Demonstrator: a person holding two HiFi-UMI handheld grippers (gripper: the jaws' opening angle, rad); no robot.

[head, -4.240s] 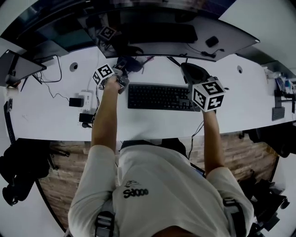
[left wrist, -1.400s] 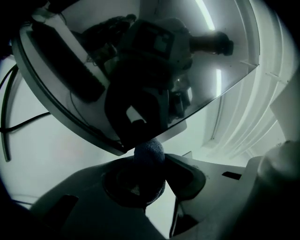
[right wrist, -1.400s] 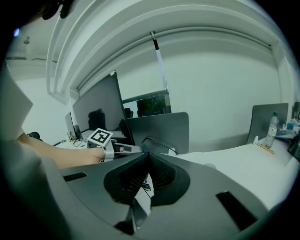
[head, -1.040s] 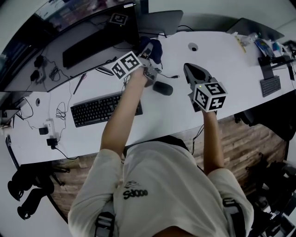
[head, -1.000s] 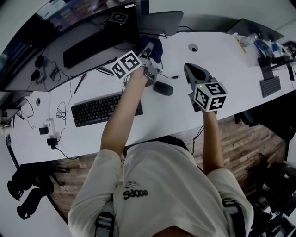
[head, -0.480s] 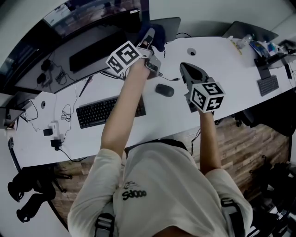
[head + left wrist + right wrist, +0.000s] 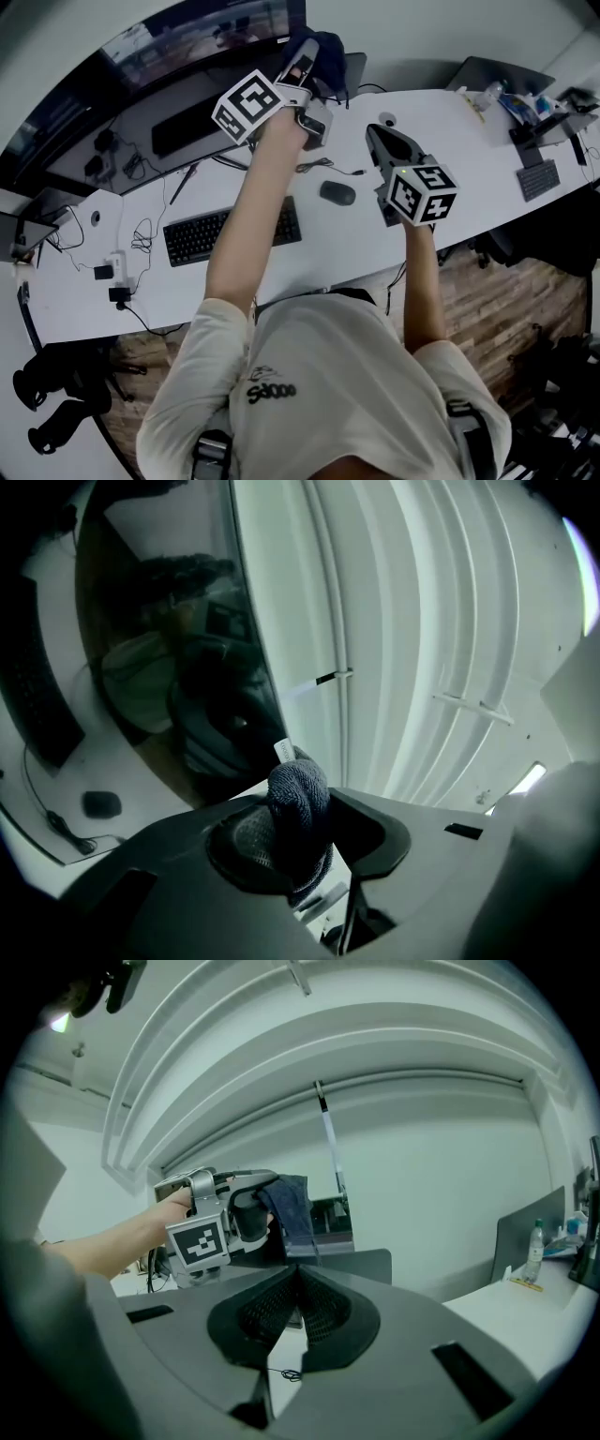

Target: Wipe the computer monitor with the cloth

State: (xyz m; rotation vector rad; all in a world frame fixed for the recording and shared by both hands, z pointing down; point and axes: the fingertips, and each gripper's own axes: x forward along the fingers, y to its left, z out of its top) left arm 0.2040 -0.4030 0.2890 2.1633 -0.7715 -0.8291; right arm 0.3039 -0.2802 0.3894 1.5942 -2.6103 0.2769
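Note:
A dark blue cloth is pinched in my left gripper, which is raised off the desk at the right edge of the wide curved monitor. In the left gripper view the bunched cloth fills the shut jaws of the left gripper, with the dark monitor screen close by on the left. My right gripper hovers over the white desk, shut and holding nothing. From the right gripper I see the left gripper with the cloth hanging from it.
A black keyboard and a mouse lie on the desk below the monitor. Cables and a power adapter sit at the left end. A laptop, bottles and a small keyboard are at the far right.
The left gripper has risen from near the mouse up to the monitor's right edge, the cloth still in it. The right gripper stayed shut, roughly where it was.

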